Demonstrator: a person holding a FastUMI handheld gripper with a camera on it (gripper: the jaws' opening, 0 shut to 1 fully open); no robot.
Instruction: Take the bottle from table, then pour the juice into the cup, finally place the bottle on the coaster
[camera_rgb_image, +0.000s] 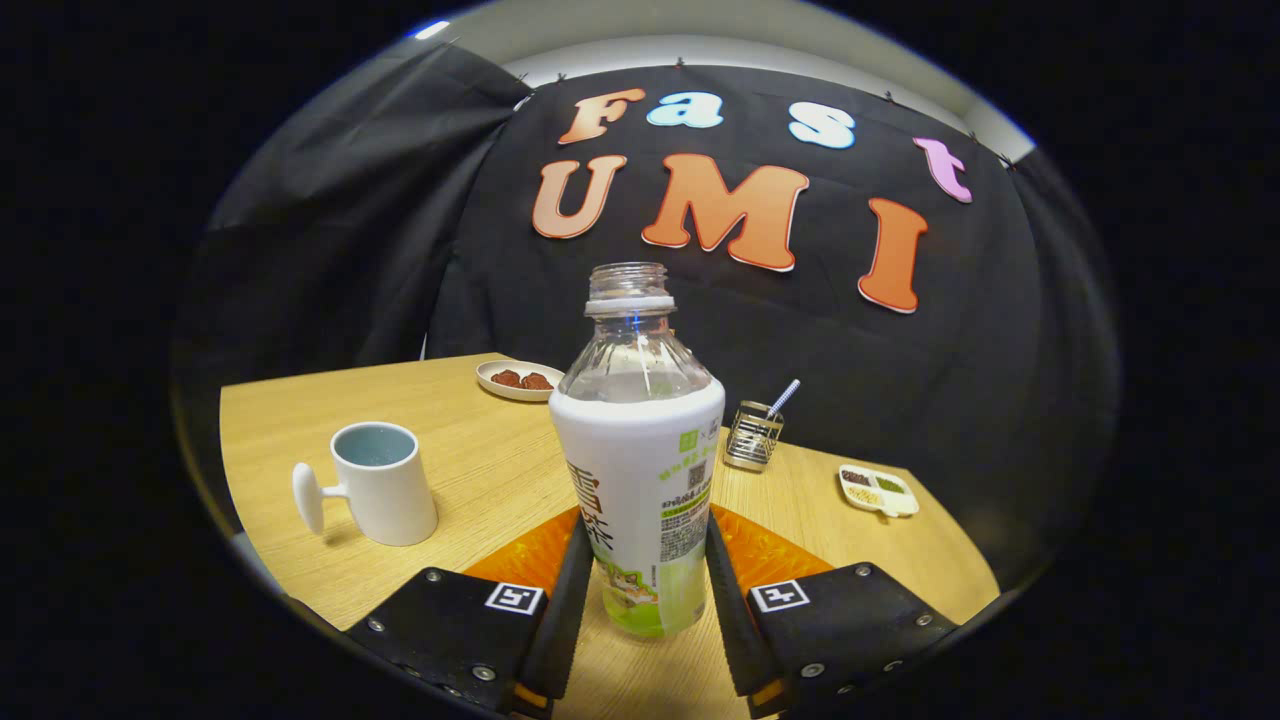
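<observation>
A clear plastic bottle (637, 450) with a white and green label and no cap stands upright between my fingers. My gripper (647, 530) is shut on the bottle, one finger pressing each side of its lower label. An orange coaster (765, 555) lies on the wooden table (480, 470) and shows on both sides of the bottle, behind the fingers. I cannot tell whether the bottle's base rests on it. A white cup (385, 485) with a side handle stands on the table to the left, beyond the fingers.
A small plate (518, 380) with red-brown pieces sits near the table's far edge. A wire holder (753, 435) with a straw stands behind the bottle to the right. A divided dish (878, 490) lies near the right table edge.
</observation>
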